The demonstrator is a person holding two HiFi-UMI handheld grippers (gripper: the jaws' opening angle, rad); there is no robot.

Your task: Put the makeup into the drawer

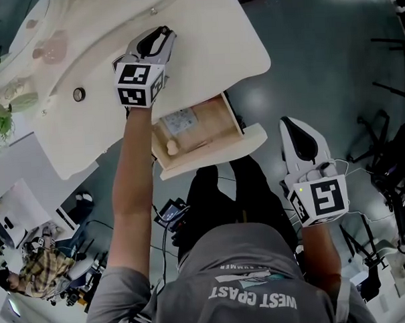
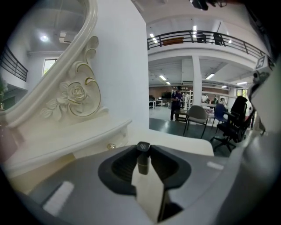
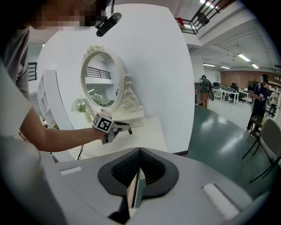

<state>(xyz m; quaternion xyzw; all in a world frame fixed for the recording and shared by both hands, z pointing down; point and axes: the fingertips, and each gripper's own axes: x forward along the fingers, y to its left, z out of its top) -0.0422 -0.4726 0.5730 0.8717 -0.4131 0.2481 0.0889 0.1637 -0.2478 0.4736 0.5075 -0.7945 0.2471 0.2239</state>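
A small dark makeup tube (image 2: 142, 159) stands upright between the pads of my left gripper (image 2: 143, 154), which is shut on it. In the head view the left gripper (image 1: 162, 33) hangs over the cream vanity top (image 1: 211, 50), beyond the open wooden drawer (image 1: 215, 153). The tube is hidden there by the gripper's body. The drawer holds a pale packet (image 1: 179, 121) and a small round piece (image 1: 172, 148). My right gripper (image 1: 289, 123) is to the right of the drawer, over the floor. Its jaws meet with nothing between them (image 3: 139, 151).
An ornate oval mirror (image 3: 99, 81) stands at the back of the vanity, its carved frame (image 2: 74, 94) close to the left gripper. A small round ring (image 1: 79, 94) lies on the top to the left. Office chairs (image 2: 197, 116) and people stand farther off.
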